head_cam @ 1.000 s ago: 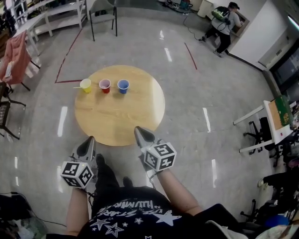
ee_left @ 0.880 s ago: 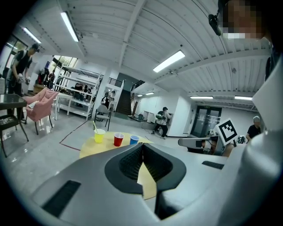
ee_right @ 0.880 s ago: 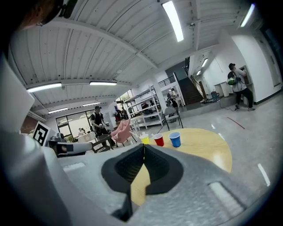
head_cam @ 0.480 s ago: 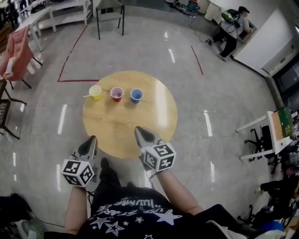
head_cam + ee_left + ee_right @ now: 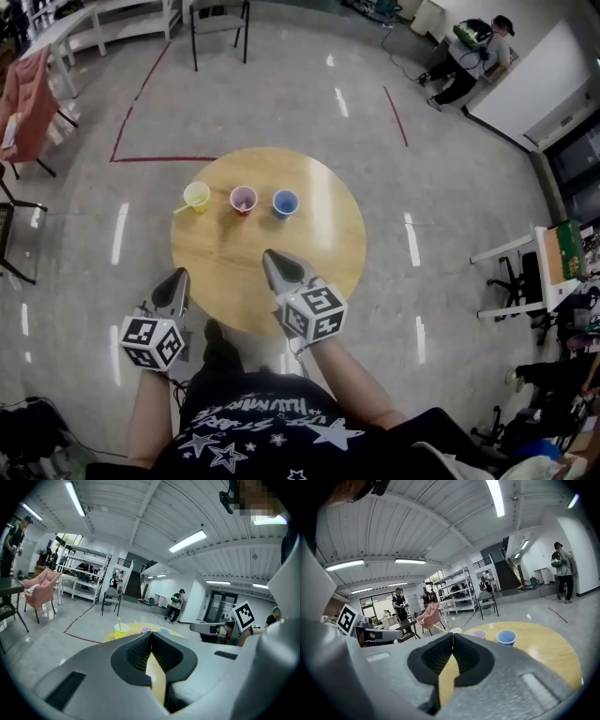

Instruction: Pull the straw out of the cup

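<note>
A yellow cup [image 5: 197,195] stands at the far left of a round wooden table [image 5: 309,253], with a straw [image 5: 180,208] leaning out of it to the left. A pink cup [image 5: 243,199] and a blue cup [image 5: 285,202] stand beside it in a row. My left gripper [image 5: 178,275] is shut and empty, short of the table's near edge. Shut and empty too, my right gripper [image 5: 267,254] is over the table's near part. The left gripper view shows the yellow cup [image 5: 122,629] and straw [image 5: 118,622] far ahead. From the right gripper view, the blue cup [image 5: 506,637] is the closest.
A chair [image 5: 217,23] and white shelving [image 5: 112,28] stand beyond the table. A chair with pink cloth [image 5: 23,94] is at the left. A person [image 5: 473,52] stands at the far right, and a desk [image 5: 553,258] is to the right. Red tape [image 5: 141,157] marks the floor.
The table and cups have drawn nearer in the head view. Both grippers have advanced toward the table, the right one now over its near part. Both have stayed shut.
</note>
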`<state>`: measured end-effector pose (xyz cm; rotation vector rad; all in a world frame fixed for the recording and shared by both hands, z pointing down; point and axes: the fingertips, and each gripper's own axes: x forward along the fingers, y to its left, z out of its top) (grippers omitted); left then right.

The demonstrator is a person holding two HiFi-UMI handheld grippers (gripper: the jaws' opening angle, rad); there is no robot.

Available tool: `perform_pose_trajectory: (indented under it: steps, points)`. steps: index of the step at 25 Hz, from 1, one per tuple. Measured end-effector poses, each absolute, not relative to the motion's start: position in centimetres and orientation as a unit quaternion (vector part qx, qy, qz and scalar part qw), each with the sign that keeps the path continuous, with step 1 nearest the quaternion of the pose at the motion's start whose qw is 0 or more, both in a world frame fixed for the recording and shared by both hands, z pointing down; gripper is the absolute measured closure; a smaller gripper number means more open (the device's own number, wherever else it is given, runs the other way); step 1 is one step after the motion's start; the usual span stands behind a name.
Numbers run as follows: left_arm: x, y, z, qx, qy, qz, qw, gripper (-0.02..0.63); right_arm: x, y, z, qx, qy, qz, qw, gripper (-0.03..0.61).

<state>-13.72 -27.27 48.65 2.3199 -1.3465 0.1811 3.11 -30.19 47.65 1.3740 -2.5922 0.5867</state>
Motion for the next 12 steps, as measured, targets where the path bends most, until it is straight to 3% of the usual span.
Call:
perform_pose_trajectory:
  steps: [12]
  points:
    - [-19.7,-31.6,47.8,0.836,-0.496,0.052,0.229,0.607,-4.8,-34.1,46.3,0.417,-0.89,0.172,0.075,0.577]
